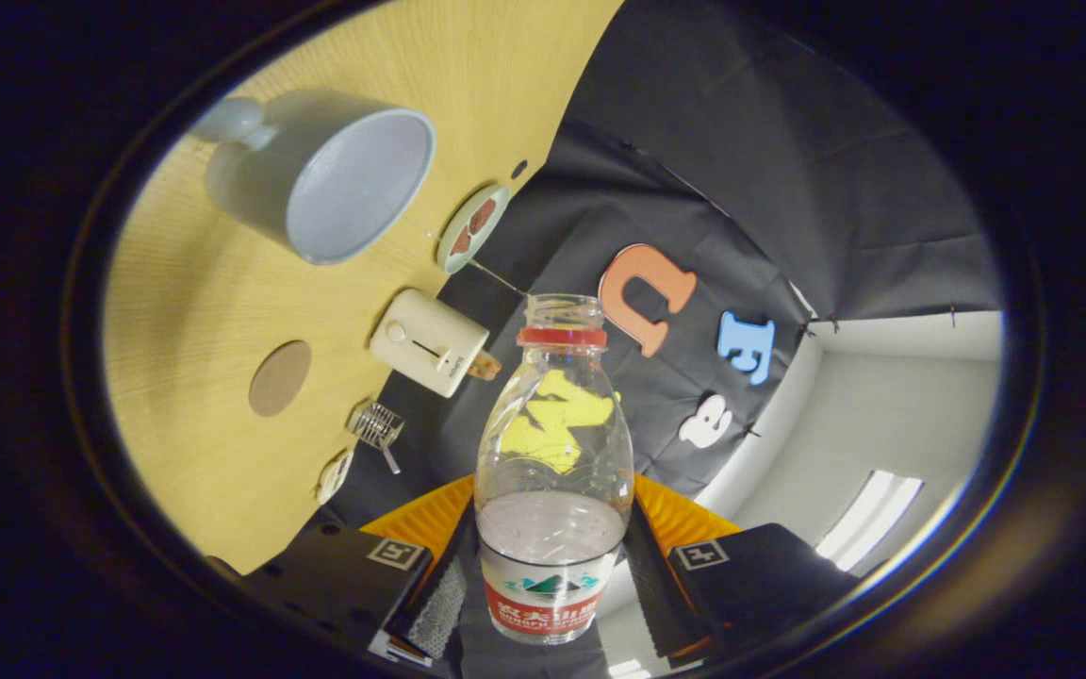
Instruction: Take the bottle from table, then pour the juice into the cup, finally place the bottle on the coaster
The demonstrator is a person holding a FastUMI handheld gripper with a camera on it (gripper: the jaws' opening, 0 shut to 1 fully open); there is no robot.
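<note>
Gripper view: bottle [553, 471] clamped between both fingers of the gripper [552, 589], which press on its labelled lower body from either side; cap off, open neck w/ red collar pointing away from the gripper. Some liquid sits in the lower part of the bottle; its surface reads roughly level w/ the finger ends, so little or no tilt rel. to the gripper itself. Whole scene appears rotated, so the counter [194, 311] lies to the left of the fingers and far ahead, seen as a wood-grain plane well apart from the bottle. On it: cup [331, 179] w/ handle, mouth facing the camera, beyond the bottle neck and off to the left; interior looks empty, though a thin film can't be ruled out. Coaster [280, 377], a round brown disc, lies nearer the gripper than the cup, also left of the bottle. Small toaster [430, 342], a plate [473, 228] and a wire whisk-like item [376, 426] sit along the counter edge. Step in hand (judged): bottle taken and lifted, carry/tilt toward the cup, pour not yet evident. Next move calls for bringing the neck over the cup mouth, then rolling the wrist gradually so liquid reaches the neck w/o overshooting the rim.
</note>
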